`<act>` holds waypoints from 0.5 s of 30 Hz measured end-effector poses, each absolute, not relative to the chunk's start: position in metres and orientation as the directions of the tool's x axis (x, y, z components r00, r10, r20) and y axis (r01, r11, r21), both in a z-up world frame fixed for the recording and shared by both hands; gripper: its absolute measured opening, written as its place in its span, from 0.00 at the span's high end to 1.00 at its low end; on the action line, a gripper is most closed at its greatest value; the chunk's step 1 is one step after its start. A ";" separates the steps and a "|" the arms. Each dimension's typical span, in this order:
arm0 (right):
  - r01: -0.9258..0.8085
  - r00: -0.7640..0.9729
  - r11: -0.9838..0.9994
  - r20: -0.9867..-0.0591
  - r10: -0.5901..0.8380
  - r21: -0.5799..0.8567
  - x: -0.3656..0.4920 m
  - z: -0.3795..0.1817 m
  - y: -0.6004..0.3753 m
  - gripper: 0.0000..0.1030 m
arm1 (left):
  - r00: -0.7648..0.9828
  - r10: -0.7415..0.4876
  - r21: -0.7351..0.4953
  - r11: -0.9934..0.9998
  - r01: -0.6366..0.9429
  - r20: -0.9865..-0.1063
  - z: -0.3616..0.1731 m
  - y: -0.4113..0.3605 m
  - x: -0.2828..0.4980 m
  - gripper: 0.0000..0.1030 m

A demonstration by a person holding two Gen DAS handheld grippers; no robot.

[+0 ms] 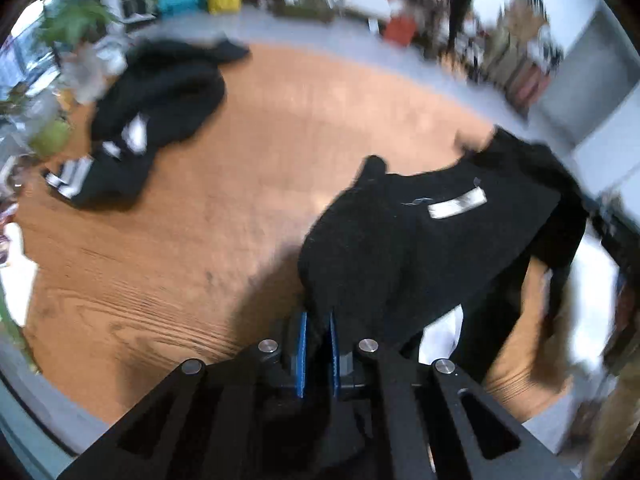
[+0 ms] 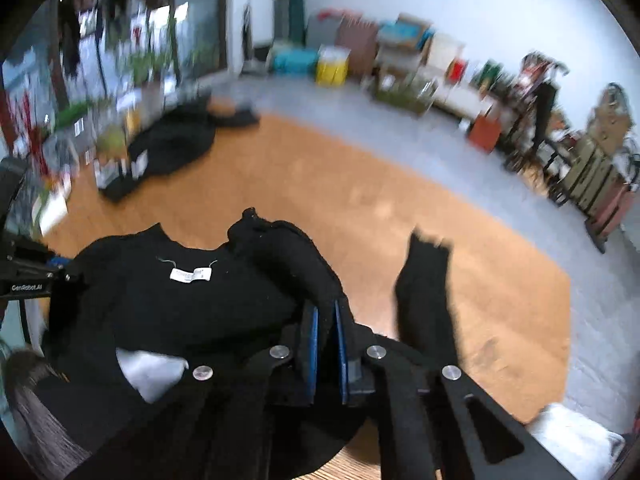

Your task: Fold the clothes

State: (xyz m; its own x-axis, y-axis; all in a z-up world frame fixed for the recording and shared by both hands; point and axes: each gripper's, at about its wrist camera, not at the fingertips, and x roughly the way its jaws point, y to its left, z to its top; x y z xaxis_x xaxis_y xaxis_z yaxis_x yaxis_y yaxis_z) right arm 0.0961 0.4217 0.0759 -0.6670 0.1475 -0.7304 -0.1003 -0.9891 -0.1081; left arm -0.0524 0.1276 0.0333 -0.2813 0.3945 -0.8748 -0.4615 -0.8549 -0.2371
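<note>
— What are the jaws doing?
— The left gripper [image 1: 318, 344] is nearly closed, blue pads pinching a fold of the black sweater [image 1: 432, 240]. The right gripper [image 2: 326, 344] clamps the same garment, cloth bunched between its pads.
— Where is the sweater?
— Stretched between both, lifted above the wooden table [image 1: 200, 220], white label [image 2: 191, 275] facing up. A second dark pile of clothes [image 1: 160, 112] lies at the far edge.

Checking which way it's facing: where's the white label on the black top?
In the right wrist view, the label sits below the black top's neckline, left of the hand-held gripper.
</note>
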 end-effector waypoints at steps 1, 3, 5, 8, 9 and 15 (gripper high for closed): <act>-0.121 -0.707 -0.986 -0.688 0.165 -0.112 0.105 0.098 0.422 0.91 | -0.320 0.421 -0.255 -0.856 -0.450 -0.849 0.060 0.118 -0.050 0.91; -0.146 -0.787 -0.986 -0.594 0.167 -0.083 0.128 0.153 0.420 0.91 | -0.416 0.488 -0.296 -0.845 -0.447 -0.767 0.122 0.096 -0.040 0.91; -0.155 -0.853 -0.986 -0.494 0.167 -0.065 0.152 0.208 0.413 0.91 | -0.516 0.555 -0.328 -0.821 -0.468 -0.653 0.196 0.072 -0.020 0.91; -0.166 -0.934 -0.982 -0.306 0.185 -0.087 0.193 0.291 0.387 0.91 | -0.637 0.604 -0.341 -0.797 -0.499 -0.480 0.290 0.041 0.014 0.91; -0.161 -0.949 -0.983 -0.261 0.179 -0.088 0.202 0.311 0.379 0.91 | -0.671 0.603 -0.332 -0.798 -0.503 -0.431 0.315 0.033 0.026 0.91; -0.152 -0.980 -0.979 -0.106 0.167 -0.134 0.248 0.364 0.340 0.91 | -0.721 0.608 -0.296 -0.793 -0.532 -0.332 0.374 -0.004 0.073 0.91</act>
